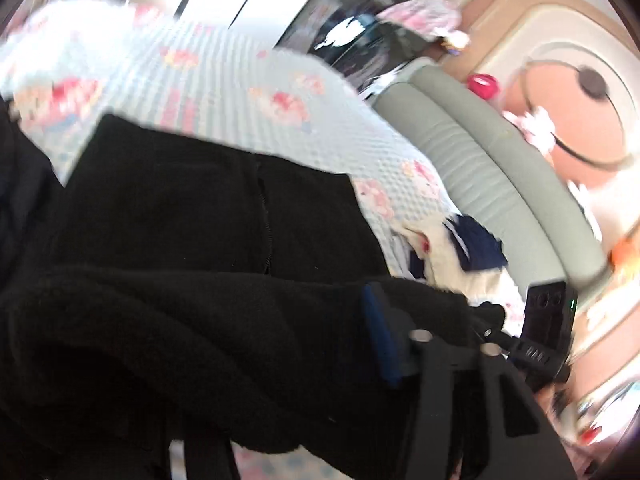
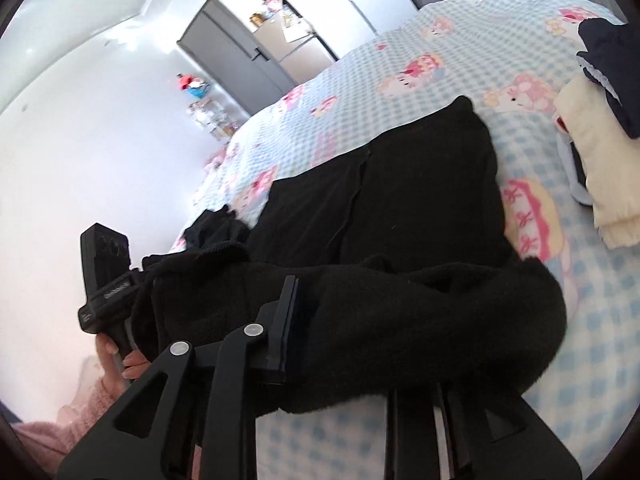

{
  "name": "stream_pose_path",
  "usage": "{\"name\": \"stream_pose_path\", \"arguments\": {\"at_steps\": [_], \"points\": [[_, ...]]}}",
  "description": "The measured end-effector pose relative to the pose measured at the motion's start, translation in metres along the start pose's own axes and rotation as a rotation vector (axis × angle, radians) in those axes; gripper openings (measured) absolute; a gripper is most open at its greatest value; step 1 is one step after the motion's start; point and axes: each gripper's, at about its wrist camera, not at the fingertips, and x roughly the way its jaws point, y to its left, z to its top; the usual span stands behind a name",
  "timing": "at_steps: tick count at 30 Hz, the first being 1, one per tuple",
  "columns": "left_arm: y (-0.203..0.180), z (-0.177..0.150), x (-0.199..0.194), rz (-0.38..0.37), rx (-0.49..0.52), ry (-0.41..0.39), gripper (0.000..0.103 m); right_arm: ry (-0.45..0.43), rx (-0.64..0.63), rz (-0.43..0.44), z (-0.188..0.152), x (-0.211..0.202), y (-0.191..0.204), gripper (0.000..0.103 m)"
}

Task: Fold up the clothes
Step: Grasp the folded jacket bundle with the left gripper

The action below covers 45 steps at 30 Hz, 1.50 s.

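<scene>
Here | both grippers tilted down | right gripper clamps black fleece

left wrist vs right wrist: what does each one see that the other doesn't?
Left wrist only: grey-green padded headboard, red object on the pink furniture behind it, dark screen.
Right wrist only: grey wardrobe against the white wall, the person's hand in a pink sleeve holding the other gripper's handle.
Both: black fleece garment draped over the jaws, checked cartoon-print bedspread, cream and navy clothes pile.
</scene>
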Motion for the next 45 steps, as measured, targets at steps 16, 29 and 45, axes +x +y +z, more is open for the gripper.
{"name": "stream_pose_path", "arguments": {"at_steps": [16,29,45], "points": [[0.054,0.041,-0.053,-0.117,-0.133,-0.149,0.076,-0.038,-0.034,-0.051,0.014,0.011,-0.008,0.056],[0.102,-0.052,-0.065,0.164,-0.140,-0.182,0.076,-0.134,0.221,-0.370,-0.045,-0.014,-0.056,0.070],[0.109,-0.001,0.010,0.145,-0.086,-0.041,0.032,0.141,0.119,-0.045,-0.014,0.079,-0.067,0.057]]}}
